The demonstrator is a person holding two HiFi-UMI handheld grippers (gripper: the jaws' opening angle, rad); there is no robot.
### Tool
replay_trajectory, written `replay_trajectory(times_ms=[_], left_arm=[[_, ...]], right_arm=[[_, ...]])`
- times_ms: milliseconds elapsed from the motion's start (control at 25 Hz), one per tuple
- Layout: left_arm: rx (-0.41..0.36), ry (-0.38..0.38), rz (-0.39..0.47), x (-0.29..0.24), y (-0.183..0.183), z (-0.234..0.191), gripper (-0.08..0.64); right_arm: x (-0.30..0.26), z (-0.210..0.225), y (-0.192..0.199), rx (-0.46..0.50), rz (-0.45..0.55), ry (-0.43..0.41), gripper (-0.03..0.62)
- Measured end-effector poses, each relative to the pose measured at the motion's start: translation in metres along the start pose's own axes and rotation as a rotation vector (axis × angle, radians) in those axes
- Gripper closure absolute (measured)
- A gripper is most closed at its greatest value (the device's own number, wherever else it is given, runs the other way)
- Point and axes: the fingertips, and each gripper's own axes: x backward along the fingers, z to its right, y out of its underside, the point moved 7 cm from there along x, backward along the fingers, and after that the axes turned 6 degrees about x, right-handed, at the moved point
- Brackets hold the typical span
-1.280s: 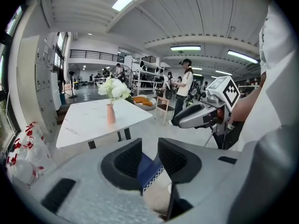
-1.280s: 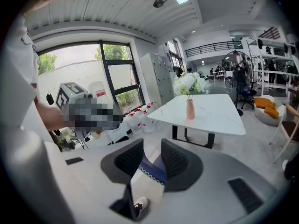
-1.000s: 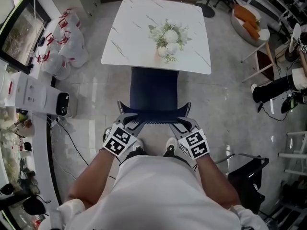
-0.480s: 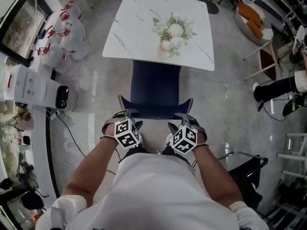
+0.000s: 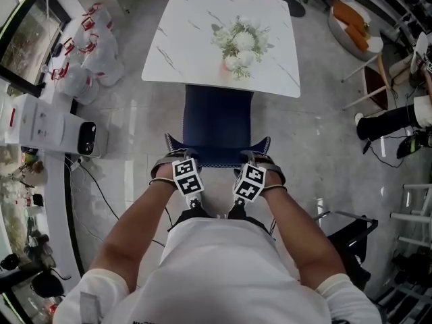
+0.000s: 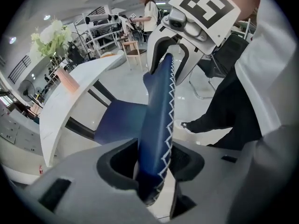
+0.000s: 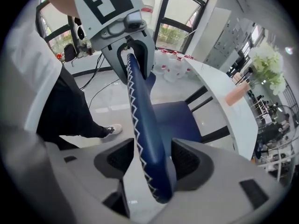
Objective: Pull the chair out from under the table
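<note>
A dark blue chair (image 5: 217,117) has the front of its seat under the white marble table (image 5: 196,52). Its backrest (image 5: 217,158), edged with white zigzag stitching, faces me. My left gripper (image 5: 169,159) straddles the top edge near the left corner and my right gripper (image 5: 262,159) near the right corner, both pointing steeply down. In the left gripper view the backrest (image 6: 159,115) runs between the left gripper (image 6: 154,161)'s spread jaws. The right gripper view shows the backrest (image 7: 142,120) inside the right gripper (image 7: 152,164). Both pairs of jaws have just been opening and do not clamp it.
A vase of white flowers (image 5: 236,42) stands on the table. White bags (image 5: 94,52) and a white appliance (image 5: 61,130) with a floor cable lie to the left. To the right are a person's legs (image 5: 388,123), a round side table (image 5: 354,29) and a black chair (image 5: 347,245).
Both grippers have tipped from lying forward to pointing down, opened, sunk over the backrest's top edge and shifted inward. The chair has not visibly moved.
</note>
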Motion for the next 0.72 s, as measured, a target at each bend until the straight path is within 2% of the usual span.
replay_trajectory(times_ms=[160,400,600,720], left_arm=[[0.032,0.025,-0.012,-0.007,0.0,-0.004,0.383],[0.028,0.07,-0.051,-0.017,0.001,-0.006,0.382],[0.017,0.111,-0.06,-0.018,0.0,-0.004,0.394],[0.022,0.13,-0.055,-0.018,0.0,-0.003,0.397]], right_arm=[[-0.012,0.001,-0.002,0.01,-0.026,-0.019,0.337],[-0.027,-0.002,-0.002,0.058,-0.071,-0.004,0.339],[-0.028,-0.001,-0.001,0.088,-0.08,0.004,0.421],[-0.028,0.0,-0.001,0.084,-0.08,0.009,0.44]])
